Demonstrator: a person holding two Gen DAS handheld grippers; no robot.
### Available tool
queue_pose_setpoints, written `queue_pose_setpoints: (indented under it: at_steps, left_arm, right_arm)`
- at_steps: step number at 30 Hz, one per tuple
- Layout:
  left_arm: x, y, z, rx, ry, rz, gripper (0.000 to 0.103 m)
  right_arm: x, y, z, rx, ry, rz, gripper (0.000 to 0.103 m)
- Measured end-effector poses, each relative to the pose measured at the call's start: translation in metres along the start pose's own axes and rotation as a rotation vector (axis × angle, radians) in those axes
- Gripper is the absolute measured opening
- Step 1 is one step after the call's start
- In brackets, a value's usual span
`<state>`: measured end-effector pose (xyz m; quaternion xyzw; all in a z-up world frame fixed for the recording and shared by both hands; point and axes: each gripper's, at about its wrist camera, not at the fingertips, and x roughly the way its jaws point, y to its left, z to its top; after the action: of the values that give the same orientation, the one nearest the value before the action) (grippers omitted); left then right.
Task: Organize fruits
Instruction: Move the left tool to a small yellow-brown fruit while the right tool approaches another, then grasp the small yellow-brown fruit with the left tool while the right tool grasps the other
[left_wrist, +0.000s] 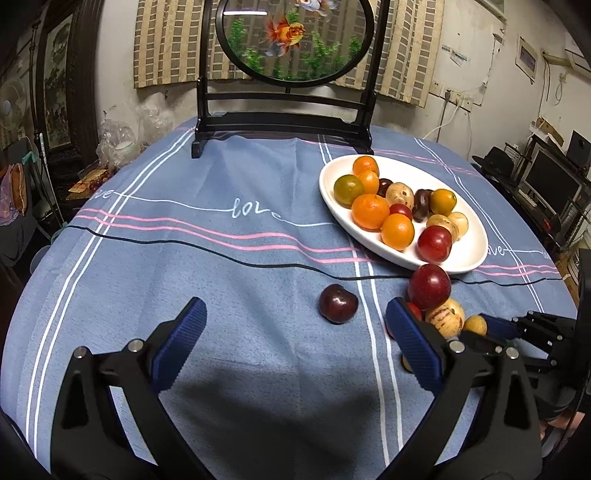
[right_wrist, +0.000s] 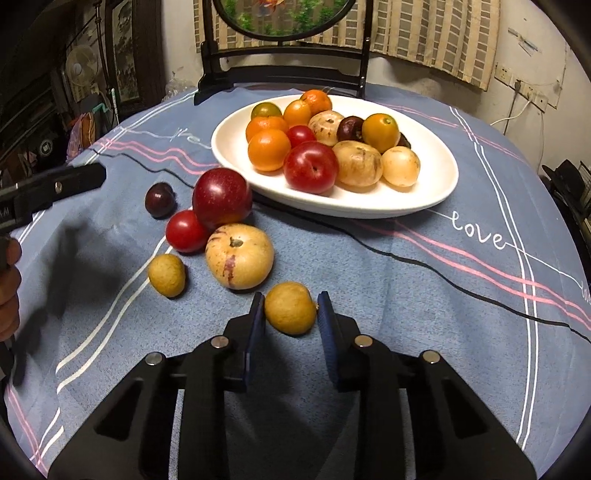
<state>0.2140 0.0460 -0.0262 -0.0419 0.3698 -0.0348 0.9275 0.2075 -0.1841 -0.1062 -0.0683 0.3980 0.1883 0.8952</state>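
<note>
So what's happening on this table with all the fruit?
A person holding a gripper in each hand is moving loose fruit onto the white plate, which is already piled with oranges, plums and pale fruits. The right gripper is shut on a small tan fruit on the tablecloth. The left gripper is open and holds nothing, with a dark plum just ahead. Several more fruits lie loose on the cloth beside the plate.

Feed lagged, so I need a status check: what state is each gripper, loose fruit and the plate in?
Right gripper: shut on tan longan.
Tan longan: gripped, on the tablecloth.
Left gripper: open, empty.
Dark plum: loose on the cloth.
Large red plum: loose, touching the plate.
White plate: holding fruit.
</note>
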Motion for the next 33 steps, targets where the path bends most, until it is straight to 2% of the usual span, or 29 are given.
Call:
queue_pose_setpoints:
  at_steps: [7,12,14,16,17,22,25,30,33]
  left_arm:
    - [0.001,-0.017,-0.007,0.075,0.027,-0.056,0.099]
    - [-0.002,-0.04,-0.019,0.188,0.056,-0.162,0.097]
    - [-0.004,-0.047,-0.023,0.226,0.057,-0.191,0.092]
    - [-0.003,-0.053,-0.027,0.25,0.077,-0.228,0.078]
    - [-0.001,-0.055,-0.029,0.257,0.095,-0.247,0.074]
    - [0.008,-0.06,-0.031,0.26,0.141,-0.273,0.056]
    - [0.012,-0.065,-0.033,0.268,0.16,-0.285,0.049]
    - [0.017,-0.075,-0.038,0.298,0.165,-0.253,0.047]
    - [0.022,-0.08,-0.038,0.294,0.18,-0.252,0.041]
  right_arm:
    - [-0.01,-0.013,0.003,0.072,-0.037,0.01,0.029]
    - [-0.012,-0.026,0.002,0.143,-0.036,0.01,0.029]
    - [-0.011,-0.028,0.002,0.158,-0.028,0.005,0.029]
    - [-0.01,-0.031,0.001,0.17,-0.025,0.001,0.029]
    - [-0.01,-0.032,0.001,0.174,-0.026,0.002,0.029]
    - [-0.01,-0.034,0.001,0.196,-0.021,0.009,0.029]
    - [-0.011,-0.036,0.001,0.205,-0.022,0.012,0.029]
    - [-0.013,-0.039,0.002,0.221,-0.025,0.028,0.029]
    - [-0.015,-0.039,0.002,0.224,-0.028,0.035,0.029]
